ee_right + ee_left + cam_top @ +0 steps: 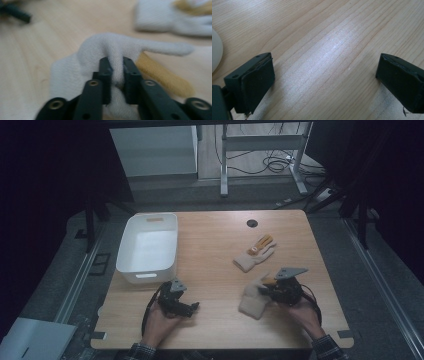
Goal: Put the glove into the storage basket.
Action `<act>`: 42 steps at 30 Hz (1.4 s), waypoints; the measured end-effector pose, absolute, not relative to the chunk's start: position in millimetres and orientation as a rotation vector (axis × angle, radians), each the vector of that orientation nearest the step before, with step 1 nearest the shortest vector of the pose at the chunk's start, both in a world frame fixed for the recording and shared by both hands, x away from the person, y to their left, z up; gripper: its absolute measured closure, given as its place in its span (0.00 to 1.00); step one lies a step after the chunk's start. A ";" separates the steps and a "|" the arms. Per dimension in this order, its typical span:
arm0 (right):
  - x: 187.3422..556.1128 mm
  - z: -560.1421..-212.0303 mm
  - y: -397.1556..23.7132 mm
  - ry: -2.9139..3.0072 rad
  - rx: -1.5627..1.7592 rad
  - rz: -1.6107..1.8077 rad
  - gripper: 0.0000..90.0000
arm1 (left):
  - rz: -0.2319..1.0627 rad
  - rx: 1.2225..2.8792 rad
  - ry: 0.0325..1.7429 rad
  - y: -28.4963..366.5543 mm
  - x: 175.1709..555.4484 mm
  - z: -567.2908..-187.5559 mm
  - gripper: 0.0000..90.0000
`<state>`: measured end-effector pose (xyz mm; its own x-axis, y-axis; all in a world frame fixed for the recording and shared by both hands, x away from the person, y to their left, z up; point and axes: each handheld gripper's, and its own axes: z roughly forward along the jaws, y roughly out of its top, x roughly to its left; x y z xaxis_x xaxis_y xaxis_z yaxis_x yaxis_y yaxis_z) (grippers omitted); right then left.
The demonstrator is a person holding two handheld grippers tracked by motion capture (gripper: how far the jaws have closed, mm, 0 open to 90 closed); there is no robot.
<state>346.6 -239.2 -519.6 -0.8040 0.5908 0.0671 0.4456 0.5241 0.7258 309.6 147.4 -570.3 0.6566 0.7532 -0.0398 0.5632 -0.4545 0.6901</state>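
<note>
While your forearms come in from the bottom of the high view, the wooden bench (215,270) takes up the middle of the frame, and the white bin (148,247) stands at its upper left, long side running up the picture.

Your glove (254,301) lies at lower right of centre, just left of your right hand. Its long axis runs from the cuff at lower left up towards the fingers at upper right, where a yellow patch shows beside the tongs. A second glove (254,254) lies above it, well apart, on the same slant with its fingers towards the upper right.

Your right tongs (117,75) are clamped on a raised fold of the glove; in the right gripper view the white knit is bunched between the two black jaws, which stand close together. Your left tongs (324,82), at lower left of centre, are wide apart with only bare wood between them.
</note>
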 end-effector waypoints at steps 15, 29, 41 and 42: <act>379.6 -536.5 -226.8 2.488 0.996 1.021 0.72 | 0.356 2.182 1.016 147.4 309.6 -570.3 0.02; 385.2 -532.5 -186.6 2.531 0.866 1.117 0.65 | 0.357 2.183 1.016 147.5 309.5 -570.3 0.02; 452.9 -518.6 -208.6 2.357 1.072 1.041 0.52 | 0.356 2.190 1.012 147.9 309.6 -570.0 0.02; 458.8 -518.2 -207.7 2.348 1.075 1.036 0.52 | 0.357 2.191 1.011 147.9 309.7 -570.0 0.02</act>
